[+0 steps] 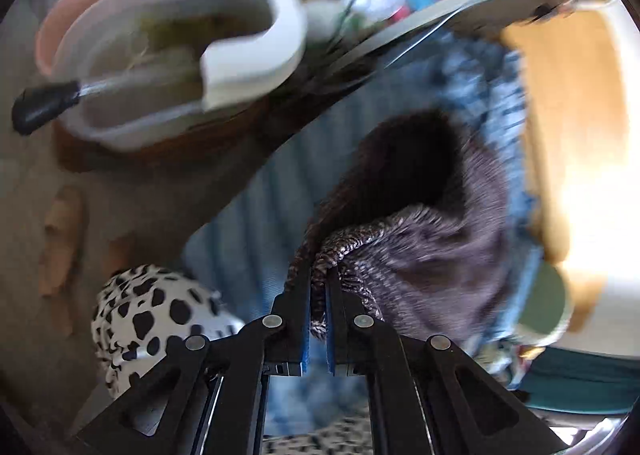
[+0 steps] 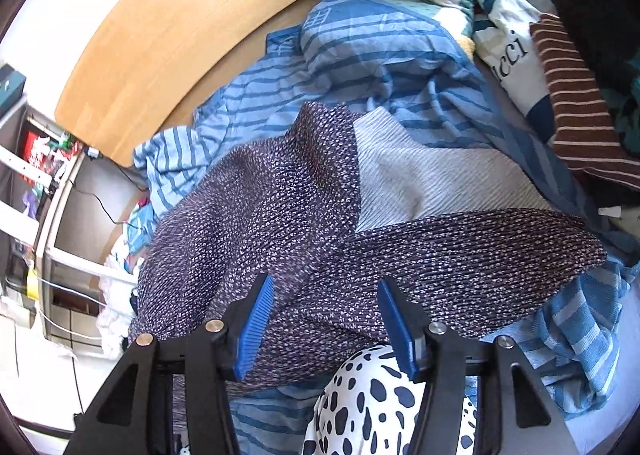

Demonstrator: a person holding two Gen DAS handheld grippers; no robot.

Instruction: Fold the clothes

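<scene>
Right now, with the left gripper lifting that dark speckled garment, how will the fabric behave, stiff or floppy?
Probably floppy: the dark speckled garment sags in soft folds from the left gripper. It looks thin and light, likely to trail across the striped blue bedding. The right gripper hovers open above it, so one corner bears it all.

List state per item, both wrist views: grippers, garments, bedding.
Left gripper: shut on the speckled garment's edge.
Right gripper: open, over the garment, holding nothing.
Speckled garment: unfolded, draped and creased, one edge lifted.
Striped blanket: rumpled under the garment.
Spotted cloth: below the right gripper; hard to tell what it is.
Striped clothes: piled to one side, unfolded.
</scene>
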